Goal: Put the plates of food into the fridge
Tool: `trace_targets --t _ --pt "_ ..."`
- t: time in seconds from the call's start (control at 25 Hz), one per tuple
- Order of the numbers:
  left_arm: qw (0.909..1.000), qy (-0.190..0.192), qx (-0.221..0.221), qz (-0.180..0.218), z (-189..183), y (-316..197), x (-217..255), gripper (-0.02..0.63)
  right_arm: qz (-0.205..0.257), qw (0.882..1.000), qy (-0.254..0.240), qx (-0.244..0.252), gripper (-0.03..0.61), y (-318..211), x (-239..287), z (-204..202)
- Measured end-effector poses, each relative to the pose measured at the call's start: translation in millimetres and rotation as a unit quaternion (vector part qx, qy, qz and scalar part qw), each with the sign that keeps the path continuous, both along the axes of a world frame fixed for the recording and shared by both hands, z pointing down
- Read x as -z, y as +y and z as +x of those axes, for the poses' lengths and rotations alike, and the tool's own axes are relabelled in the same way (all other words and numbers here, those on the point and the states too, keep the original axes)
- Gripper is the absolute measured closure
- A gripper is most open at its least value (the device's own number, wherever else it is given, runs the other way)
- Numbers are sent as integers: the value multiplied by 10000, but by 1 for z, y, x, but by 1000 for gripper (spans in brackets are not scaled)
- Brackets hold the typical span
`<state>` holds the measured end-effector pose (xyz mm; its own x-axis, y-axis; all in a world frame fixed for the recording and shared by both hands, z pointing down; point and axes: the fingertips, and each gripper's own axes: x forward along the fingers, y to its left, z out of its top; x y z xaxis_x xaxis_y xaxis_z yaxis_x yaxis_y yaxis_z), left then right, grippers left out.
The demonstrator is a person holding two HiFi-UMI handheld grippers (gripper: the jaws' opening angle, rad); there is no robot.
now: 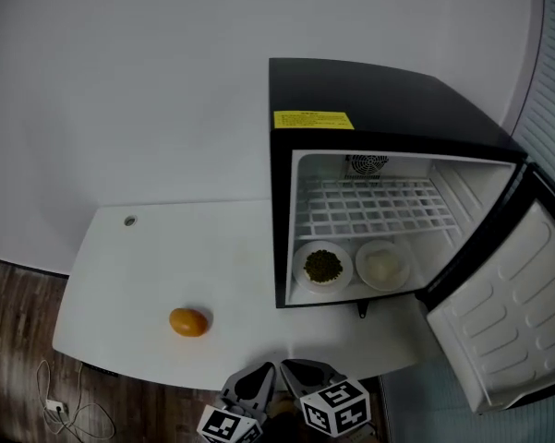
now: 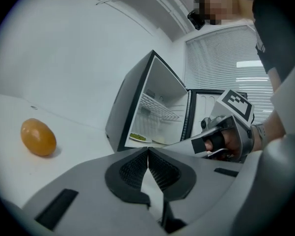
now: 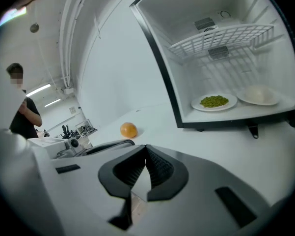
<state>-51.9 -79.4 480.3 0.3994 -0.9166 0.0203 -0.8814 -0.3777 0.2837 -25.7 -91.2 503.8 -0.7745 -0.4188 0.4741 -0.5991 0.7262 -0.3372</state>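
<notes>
Two plates stand on the floor of the open black fridge [image 1: 286,155]: a plate of green food [image 1: 323,266] on the left and a plate of white food [image 1: 382,266] on the right. They also show in the right gripper view, the green plate [image 3: 214,102] beside the white plate [image 3: 257,96]. My left gripper [image 1: 254,383] and right gripper [image 1: 309,377] sit side by side at the table's near edge, short of the fridge. Both are shut with nothing between the jaws, as seen for the left gripper [image 2: 148,150] and the right gripper [image 3: 146,146].
An orange fruit [image 1: 188,321] lies on the white table [image 1: 148,257] left of the fridge. The fridge door [image 1: 508,321] hangs open to the right. A wire shelf [image 1: 369,206] spans the fridge above the plates. A cable [image 1: 60,409] lies on the wooden floor.
</notes>
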Motion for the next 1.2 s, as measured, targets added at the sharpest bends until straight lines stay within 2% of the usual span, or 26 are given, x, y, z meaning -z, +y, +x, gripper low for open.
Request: trace_targets --t 0.2,0.44,0.64,0.92,1.08,1.2 --pt "9986 -48 532 -38 -40 23 -5 604 181 9978 0 636 572 26 -3 -40" --pt "9939 -183 1080 -131 -85 44 -14 604 404 9897 48 1373 571 46 -7 -88" --pt "9893 -191 1434 -175 -115 47 -21 604 598 9827 233 1735 566 41 -10 -122" --pt "9832 -198 1797 -235 -157 42 -23 604 890 9733 511 2053 457 19 -15 -162" --pt "9815 -246 1889 -213 -178 36 -22 606 1118 9638 787 2287 364 5 -17 -182" --pt "9794 -186 1998 -218 -192 34 -18 606 1286 9581 920 2389 325 -5 -16 -197"
